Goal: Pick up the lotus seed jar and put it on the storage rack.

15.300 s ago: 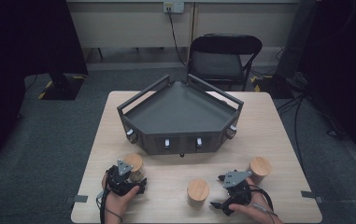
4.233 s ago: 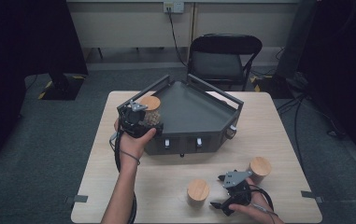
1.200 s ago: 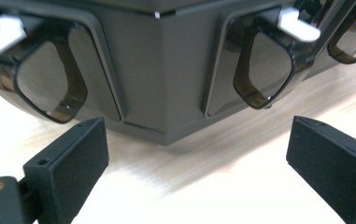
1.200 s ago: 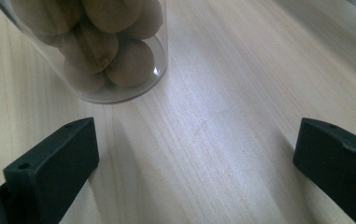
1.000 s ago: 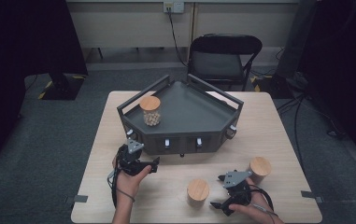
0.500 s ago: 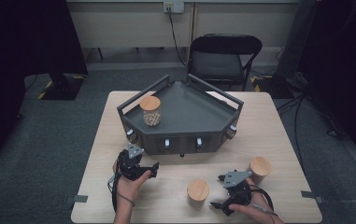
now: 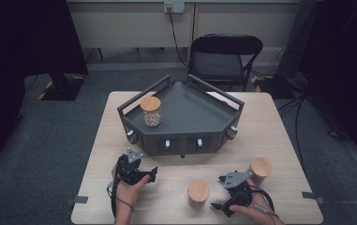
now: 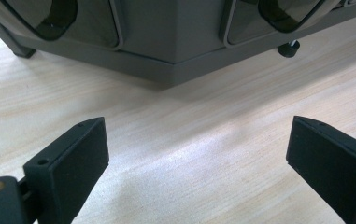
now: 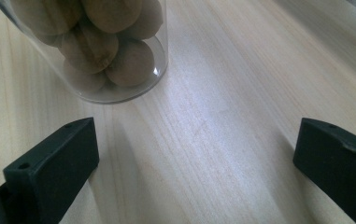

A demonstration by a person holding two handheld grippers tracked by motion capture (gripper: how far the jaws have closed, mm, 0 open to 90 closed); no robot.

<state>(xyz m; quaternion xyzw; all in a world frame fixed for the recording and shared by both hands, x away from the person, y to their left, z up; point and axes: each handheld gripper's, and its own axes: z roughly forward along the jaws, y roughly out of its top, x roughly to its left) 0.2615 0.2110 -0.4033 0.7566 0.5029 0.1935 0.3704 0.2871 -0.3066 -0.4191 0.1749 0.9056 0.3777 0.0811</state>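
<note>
right gripper: the black two-jaw right gripper [image 7: 219,192] lies low on the pale wooden table [image 7: 279,131] at the near right, in the person's right hand [image 7: 251,211]; its jaws stand wide apart with bare wood between them and nothing held.
nearest jar: a clear glass jar with a round light-wood lid [image 7: 198,193] stands upright just left of the right gripper, apart from it; in the right gripper view the same jar's base [image 9: 115,70], packed with brown round nuts, sits a little ahead of the left jaw, not between the jaws.
left gripper: the black two-jaw left gripper [image 7: 149,174] rests at the near left in the person's left hand [image 7: 129,187]; its jaws gape wide, empty, over bare table [image 8: 189,154].
right-hand jar: a second wood-lidded glass jar [image 7: 261,169] stands upright just beyond the right gripper, toward the right edge.
tray: a dark grey angular metal tray with raised rails and front knobs [image 7: 192,140] sits mid-table, just beyond the left gripper; its front corner [image 8: 175,60] looms close ahead of the left jaws.
jar in tray: a third wood-lidded glass jar of pale round nuts [image 7: 151,111] stands upright inside the tray near its left rail.
background: a black folding chair [image 7: 225,58] stands behind the table on grey carpet.
</note>
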